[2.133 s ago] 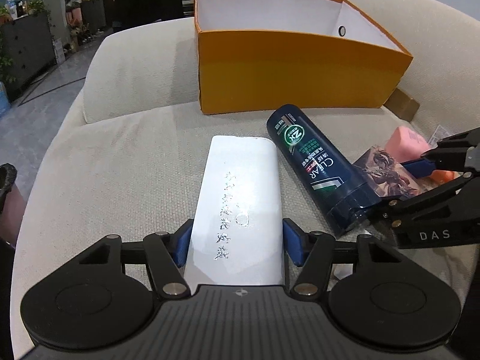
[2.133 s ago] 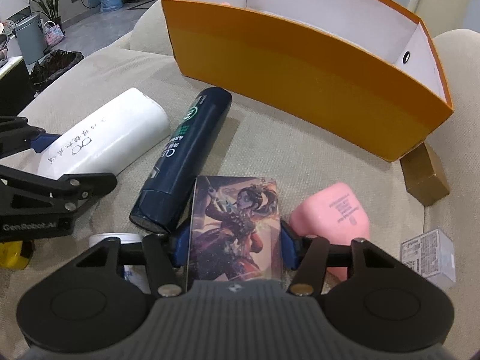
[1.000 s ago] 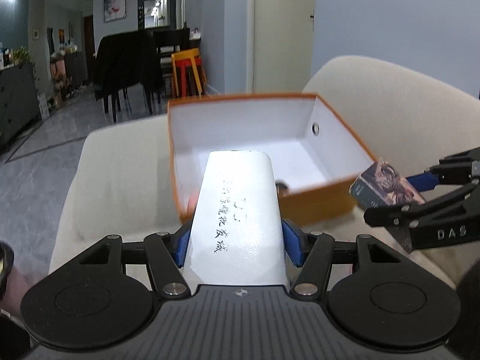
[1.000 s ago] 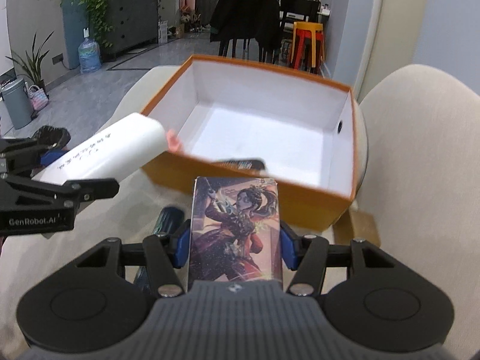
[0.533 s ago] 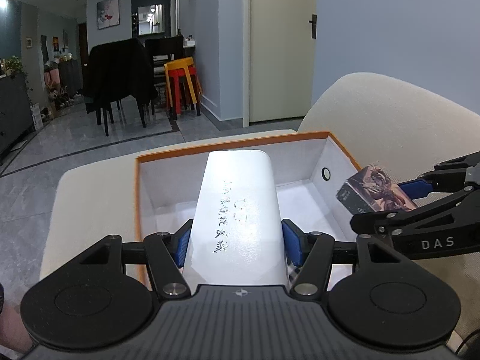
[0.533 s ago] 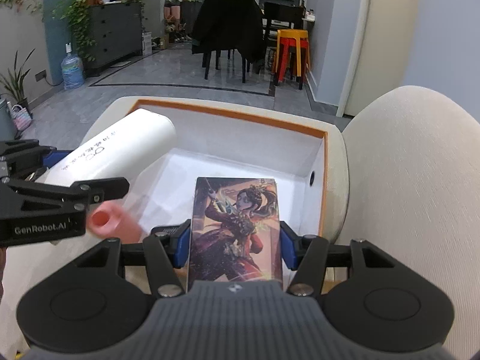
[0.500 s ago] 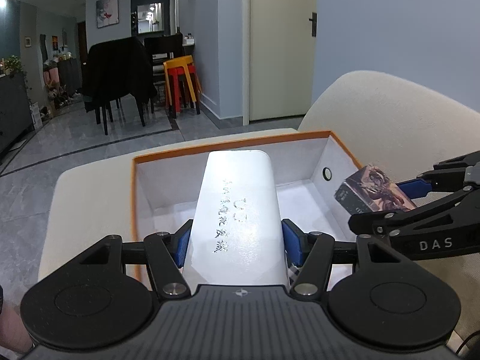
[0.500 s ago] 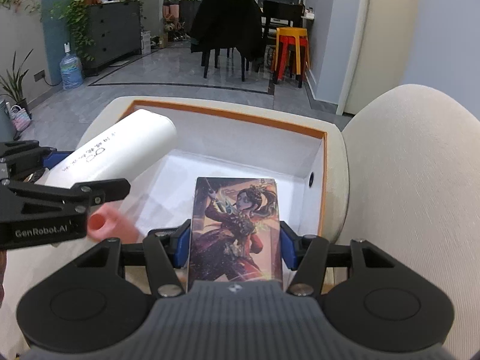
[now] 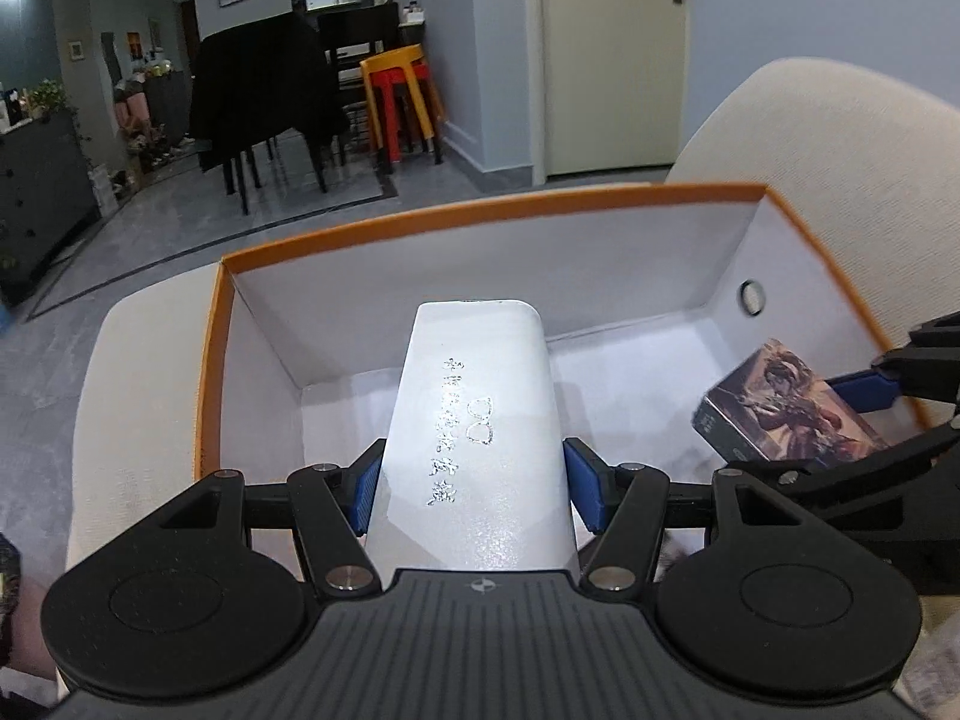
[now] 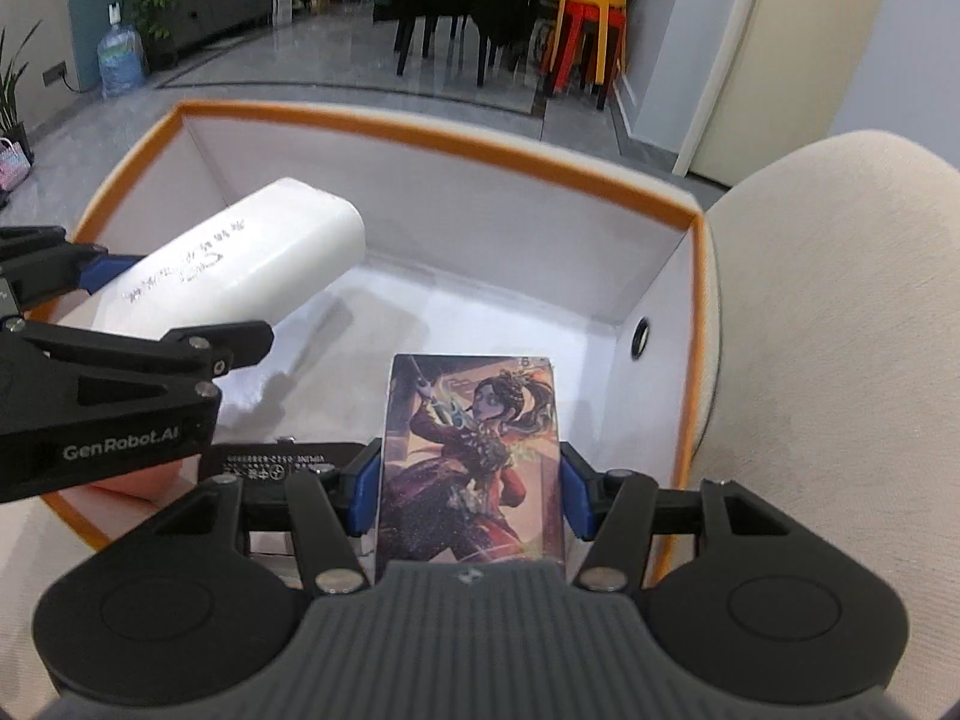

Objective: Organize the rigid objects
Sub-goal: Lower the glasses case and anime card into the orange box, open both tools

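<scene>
My left gripper (image 9: pixel 474 489) is shut on a white rounded case with silver lettering (image 9: pixel 477 438) and holds it over the left part of the open orange box (image 9: pixel 480 204). The case also shows in the right wrist view (image 10: pixel 240 264). My right gripper (image 10: pixel 471 495) is shut on a flat box with a painted figure on it (image 10: pixel 471 456), held over the right part of the orange box (image 10: pixel 420 132). That picture box shows in the left wrist view (image 9: pixel 786 408). A pink object (image 10: pixel 141 477) and a black item with white print (image 10: pixel 270 462) lie in the box's near corner, partly hidden.
The orange box sits on a beige sofa seat (image 9: pixel 138 396), with the sofa's rounded backrest (image 10: pixel 840 330) to its right. Beyond lie a grey tiled floor, dark chairs (image 9: pixel 264 96) and orange and red stools (image 10: pixel 585 30).
Both grippers have carried their objects from the sofa seat up and over the orange box, and in the last half second moved lower and closer into it.
</scene>
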Demonstrator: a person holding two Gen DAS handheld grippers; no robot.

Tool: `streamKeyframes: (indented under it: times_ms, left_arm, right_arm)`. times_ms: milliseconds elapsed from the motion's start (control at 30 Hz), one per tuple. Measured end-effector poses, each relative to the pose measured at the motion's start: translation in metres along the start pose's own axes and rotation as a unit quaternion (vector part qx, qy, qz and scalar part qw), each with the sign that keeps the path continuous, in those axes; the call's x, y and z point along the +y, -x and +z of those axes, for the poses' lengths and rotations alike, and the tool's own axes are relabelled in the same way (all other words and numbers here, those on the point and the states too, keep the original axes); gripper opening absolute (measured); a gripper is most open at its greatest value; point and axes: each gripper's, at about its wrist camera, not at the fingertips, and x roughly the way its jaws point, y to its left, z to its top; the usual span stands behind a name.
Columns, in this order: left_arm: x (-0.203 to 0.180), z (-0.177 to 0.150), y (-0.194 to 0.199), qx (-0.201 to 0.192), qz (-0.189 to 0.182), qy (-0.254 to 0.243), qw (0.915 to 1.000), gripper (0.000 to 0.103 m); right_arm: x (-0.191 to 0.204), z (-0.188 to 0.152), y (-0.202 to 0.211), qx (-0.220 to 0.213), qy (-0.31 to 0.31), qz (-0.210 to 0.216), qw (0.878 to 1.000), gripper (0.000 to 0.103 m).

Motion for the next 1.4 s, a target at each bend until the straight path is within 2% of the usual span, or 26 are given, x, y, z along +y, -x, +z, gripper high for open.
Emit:
streamKeyframes:
  times_ms: [300, 567, 733, 1033, 1400]
  left_arm:
    - [-0.002, 0.002, -0.021, 0.03, 0.019, 0.007, 0.9993, 0.069]
    - [0.001, 0.006, -0.028, 0.058, 0.023, 0.027, 0.9977, 0.07]
    - [0.001, 0.005, -0.014, 0.028, 0.028, 0.03, 0.9988, 0.086]
    - [0.0, 0.006, -0.004, 0.022, 0.021, 0.028, 0.9992, 0.086]
    - [0.011, 0.007, 0.036, -0.009, 0.001, 0.038, 0.9992, 0.086]
  right_arm:
    - [0.006, 0.012, -0.038, 0.049, 0.013, 0.001, 0.999, 0.057]
    - [0.01, 0.015, -0.057, 0.058, 0.03, -0.012, 0.998, 0.058]
    - [0.017, 0.011, -0.056, 0.046, 0.061, -0.029, 0.997, 0.063]
    - [0.008, 0.008, -0.035, 0.033, 0.052, -0.026, 0.998, 0.063]
    - [0.012, 0.011, -0.007, 0.011, 0.049, -0.025, 0.998, 0.063]
